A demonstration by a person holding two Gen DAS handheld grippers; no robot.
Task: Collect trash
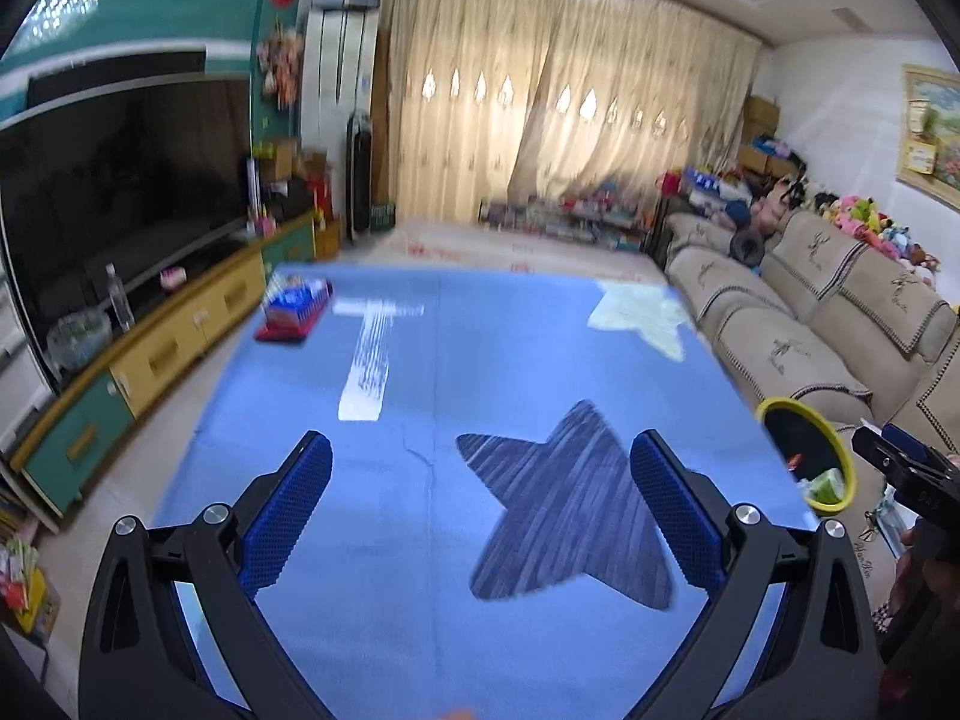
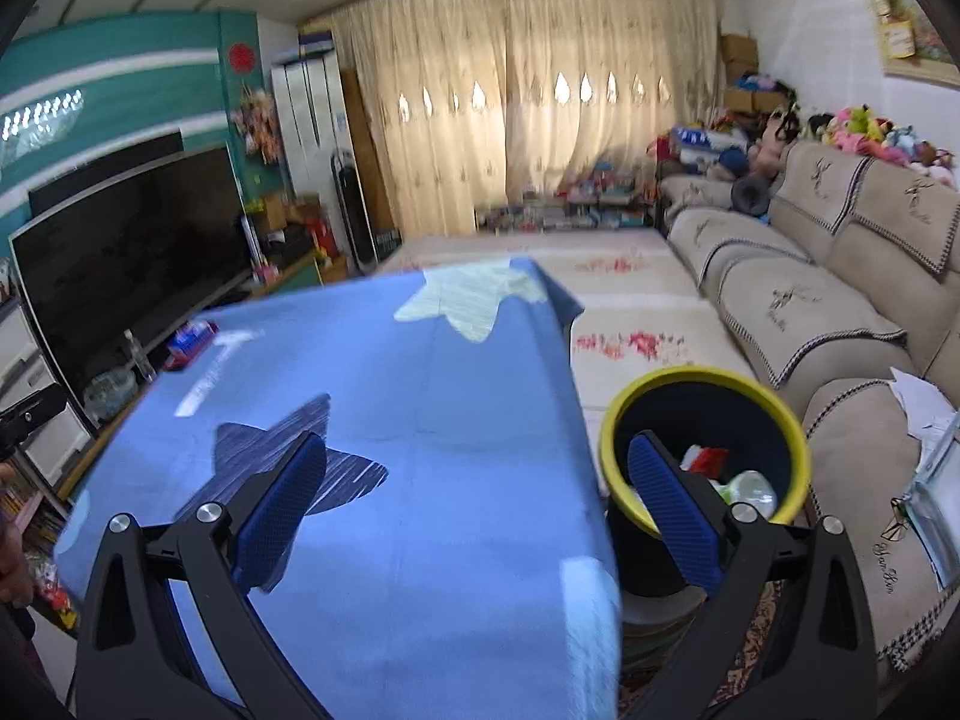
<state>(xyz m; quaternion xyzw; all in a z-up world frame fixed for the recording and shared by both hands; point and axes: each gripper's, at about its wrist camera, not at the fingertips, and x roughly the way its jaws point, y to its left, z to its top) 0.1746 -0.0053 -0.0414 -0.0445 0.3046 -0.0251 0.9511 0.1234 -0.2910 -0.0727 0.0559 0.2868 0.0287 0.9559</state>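
Both tools are released and carry nothing: the left gripper [image 1: 480, 498] hangs with its jaws spread wide over the dark star on the blue cloth [image 1: 492, 360], and the right gripper [image 2: 480, 498] hangs the same way over the cloth's right edge. The trash already sits in the yellow-rimmed bin [image 2: 612, 420], which stands on the floor just beside the table's right edge, near the sofa [image 2: 840, 300]; a red wrapper [image 2: 705, 459] and a pale crumpled bag [image 2: 750, 489] lie inside it. The cloth looks bare of litter, so my judgement is that the collecting is mostly finished. The only thing left on it is a red and blue box [image 1: 294, 309] at the far left corner, and I cannot tell whether it counts as trash.

If it does, the left gripper suits the reach: cross low over the open cloth, straddle the box squarely and close firmly before lifting. There is free room across the table, but the far left edge drops toward the TV cabinet [image 1: 180, 336], where a bottle [image 1: 120, 297] stands, so avoid overshooting. The bin's gap beside the sofa is narrow; drop from straight above
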